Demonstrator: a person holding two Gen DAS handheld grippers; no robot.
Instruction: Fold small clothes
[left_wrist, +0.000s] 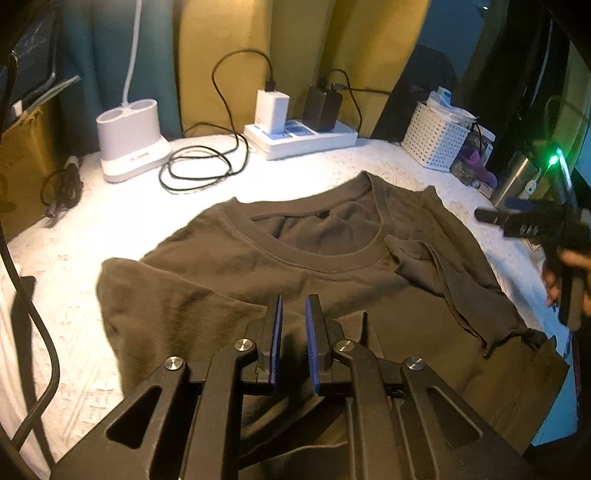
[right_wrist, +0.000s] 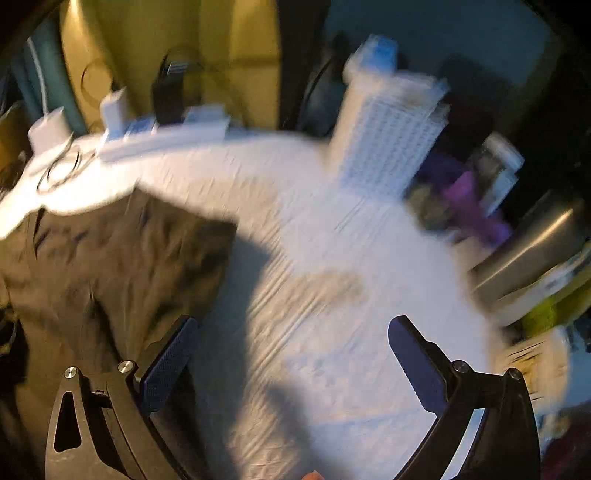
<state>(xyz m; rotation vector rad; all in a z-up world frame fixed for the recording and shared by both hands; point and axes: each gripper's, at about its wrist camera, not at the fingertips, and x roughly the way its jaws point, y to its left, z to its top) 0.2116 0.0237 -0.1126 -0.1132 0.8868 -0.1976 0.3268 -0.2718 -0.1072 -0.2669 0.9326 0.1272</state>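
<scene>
Centrally, a dark brown T-shirt (left_wrist: 332, 273) lies spread on the white tablecloth (left_wrist: 122, 229), collar toward twelve o'clock, with its right sleeve folded inward around three o'clock. At six o'clock in the left wrist view, the left gripper (left_wrist: 294, 314) hangs above the shirt with a narrow gap between its blue pads and nothing visibly pinched. Over at three o'clock, the right gripper (right_wrist: 291, 343) stands wide open and empty above bare cloth, the shirt's edge (right_wrist: 110, 258) at its nine o'clock.

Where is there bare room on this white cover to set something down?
Free: the strip of white cover between the brown T-shirt and power strip, and right of the shirt. Crowded: back edge, near the white basket.
</scene>
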